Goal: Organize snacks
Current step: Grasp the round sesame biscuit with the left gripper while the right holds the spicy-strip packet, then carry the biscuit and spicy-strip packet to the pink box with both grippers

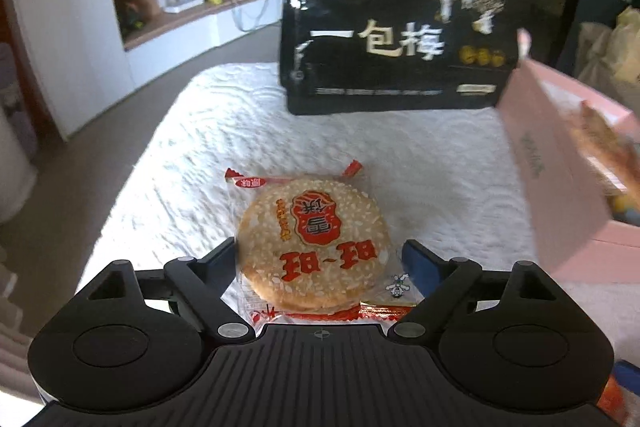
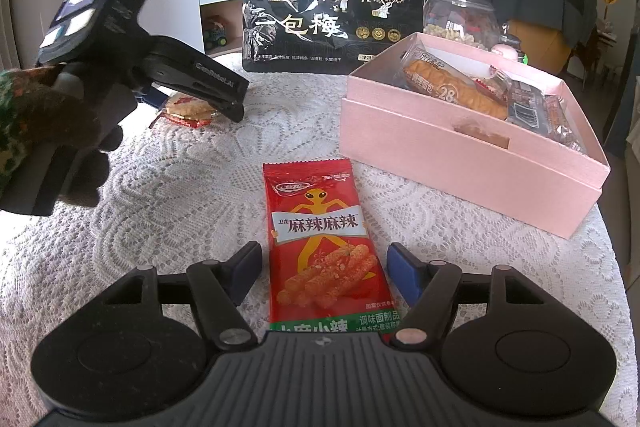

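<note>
Left gripper [image 1: 320, 259] spread wide around rice cracker packet [image 1: 314, 247], pads not visibly pressing | right gripper [image 2: 322, 273] open, gripping nothing, red spicy-stick packet [image 2: 324, 247] lay flat between fingers on lace tablecloth [image 2: 180, 195], long axis along fingers, top end pointing away toward black plum bag [image 2: 334, 15] | pink box [image 2: 460, 151] right.

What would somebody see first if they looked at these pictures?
Probably the red spicy snack packet, lying flat on the lace tablecloth between the open right tool. Next, the round rice cracker between the left tool's fingers, and the big black plum bag standing behind the pink box of snacks.
</note>
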Tool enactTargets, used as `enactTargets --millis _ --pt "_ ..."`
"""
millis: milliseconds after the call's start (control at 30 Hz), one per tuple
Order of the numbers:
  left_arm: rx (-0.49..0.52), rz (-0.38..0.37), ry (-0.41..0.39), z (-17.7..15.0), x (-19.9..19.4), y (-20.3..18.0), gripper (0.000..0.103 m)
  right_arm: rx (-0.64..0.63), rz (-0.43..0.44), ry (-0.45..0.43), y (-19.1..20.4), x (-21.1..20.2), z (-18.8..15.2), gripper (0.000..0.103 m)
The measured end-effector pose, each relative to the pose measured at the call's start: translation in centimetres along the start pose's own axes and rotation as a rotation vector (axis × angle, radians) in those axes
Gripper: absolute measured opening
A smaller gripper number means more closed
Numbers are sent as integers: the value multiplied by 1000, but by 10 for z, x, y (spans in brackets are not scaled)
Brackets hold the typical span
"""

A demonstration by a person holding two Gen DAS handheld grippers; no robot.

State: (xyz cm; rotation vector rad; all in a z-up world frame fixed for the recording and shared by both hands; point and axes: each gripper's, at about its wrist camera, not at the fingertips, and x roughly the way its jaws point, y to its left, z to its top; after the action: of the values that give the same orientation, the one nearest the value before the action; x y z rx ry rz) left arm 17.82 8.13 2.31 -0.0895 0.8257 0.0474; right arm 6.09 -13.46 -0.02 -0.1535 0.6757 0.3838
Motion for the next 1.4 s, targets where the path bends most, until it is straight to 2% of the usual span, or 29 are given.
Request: enactTargets --millis 100,233,333,567,833,1033,1400 --pt "41 -26 -23 -9 -17 -7 91 -4 -22 9 2 0 2 68" --pt "111 -74 -54 -26 -45 -19 91 27 -18 35 3 -1 8 54" --pt "137 -122 -68 -38 -63 -25 91 -18 -41 42 9 -5 10 49" --pt "152 -239 -61 -64 -85 -43 91 -7 -124 85 0 -25 4 48" --pt "214 -374 -34 -75 -99 -79 90 118 -163 94 -42 -54 -13 49" --pt "266 -370 -4 -82 -91 -97 91 129 -127 121 -52 -47 -18 57" --pt "217 -390 -31 -82 -99 -87 90 130 -30 84 -72 -53 -20 62"
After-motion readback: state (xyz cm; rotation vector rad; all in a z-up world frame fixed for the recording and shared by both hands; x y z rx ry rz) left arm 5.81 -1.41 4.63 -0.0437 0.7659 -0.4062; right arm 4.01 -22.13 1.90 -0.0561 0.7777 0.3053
